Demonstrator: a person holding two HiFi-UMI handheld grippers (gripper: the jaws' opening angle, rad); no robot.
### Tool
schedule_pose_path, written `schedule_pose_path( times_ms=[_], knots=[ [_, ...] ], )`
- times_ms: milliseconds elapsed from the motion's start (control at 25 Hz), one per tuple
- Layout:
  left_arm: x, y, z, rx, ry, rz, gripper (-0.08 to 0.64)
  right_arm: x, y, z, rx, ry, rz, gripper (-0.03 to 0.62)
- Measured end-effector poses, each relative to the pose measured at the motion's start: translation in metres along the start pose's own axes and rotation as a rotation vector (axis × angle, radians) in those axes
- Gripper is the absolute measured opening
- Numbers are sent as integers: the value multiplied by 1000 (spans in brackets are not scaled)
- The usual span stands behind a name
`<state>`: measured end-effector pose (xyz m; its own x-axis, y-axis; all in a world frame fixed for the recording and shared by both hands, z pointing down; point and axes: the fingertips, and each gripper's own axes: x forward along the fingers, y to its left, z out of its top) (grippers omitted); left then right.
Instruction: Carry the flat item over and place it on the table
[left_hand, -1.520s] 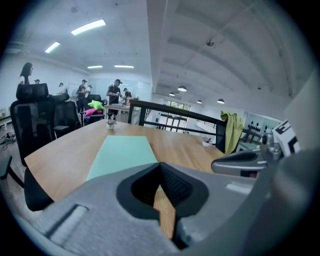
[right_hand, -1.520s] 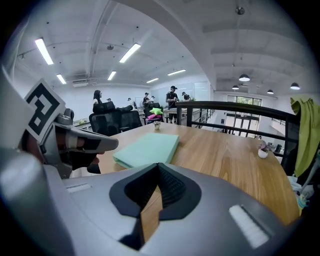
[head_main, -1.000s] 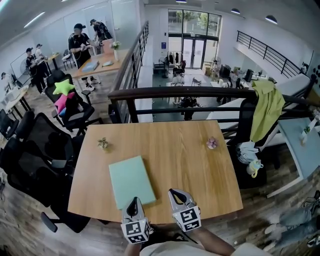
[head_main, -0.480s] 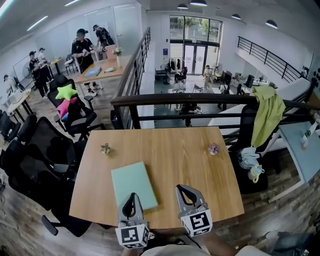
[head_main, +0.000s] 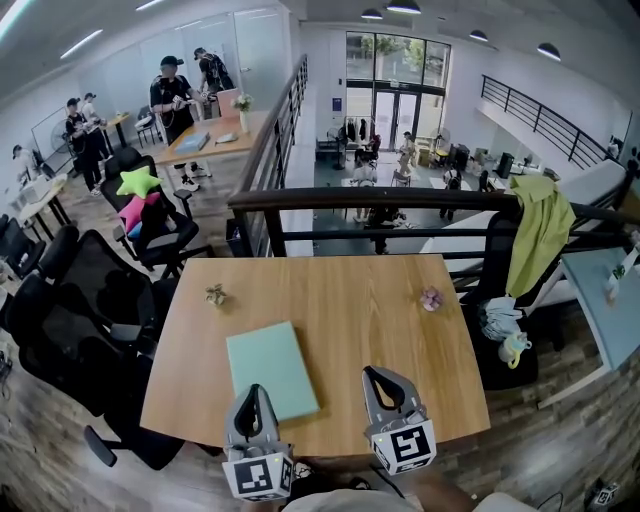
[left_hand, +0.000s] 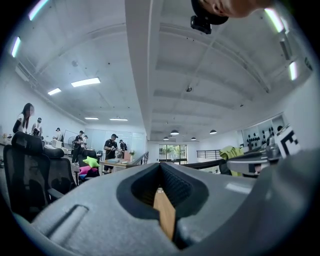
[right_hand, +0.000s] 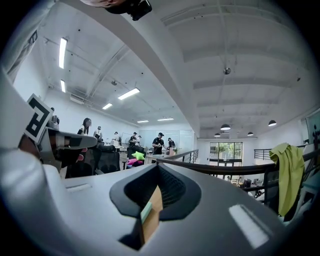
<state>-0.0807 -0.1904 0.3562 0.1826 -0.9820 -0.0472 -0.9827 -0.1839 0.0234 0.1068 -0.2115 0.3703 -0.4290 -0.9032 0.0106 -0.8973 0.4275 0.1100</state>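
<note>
The mint-green pad (head_main: 272, 368) lies flat on the table (head_main: 380, 330), left of centre and towards the near edge, its long sides slanting a little to the left. Both grippers sit at the near edge, pointing out across the wood. The left gripper (head_main: 252, 392) has its jaws pressed together with nothing between them. In the head view its tip overlaps the pad's near left corner, though contact cannot be judged. The right gripper (head_main: 379, 374) is likewise closed and empty, and stands apart from the pad, to the right of it. Through the hollow behind its tips, its own view shows a strip of wood and a sliver of the pad's green edge. Two small trinkets stand towards the far side, one at the left (head_main: 215, 294) and one at the right (head_main: 430, 298), both well apart from the pad. A dark railing (head_main: 400, 198) runs behind the table, with a yellow-green cloth (head_main: 540, 235) draped over it at the right. Black chairs (head_main: 70, 300) crowd the left side.
</note>
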Motion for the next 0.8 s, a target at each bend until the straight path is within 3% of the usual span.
schedule_pose_path(
  times_ms=[400, 800],
  knots=[
    [-6, -6, 2, 30, -3, -2, 2, -2, 4, 3, -1, -5, 9, 11],
    [-8, -9, 1, 14, 4, -5, 2, -4, 4, 3, -9, -4, 8, 11]
  ],
)
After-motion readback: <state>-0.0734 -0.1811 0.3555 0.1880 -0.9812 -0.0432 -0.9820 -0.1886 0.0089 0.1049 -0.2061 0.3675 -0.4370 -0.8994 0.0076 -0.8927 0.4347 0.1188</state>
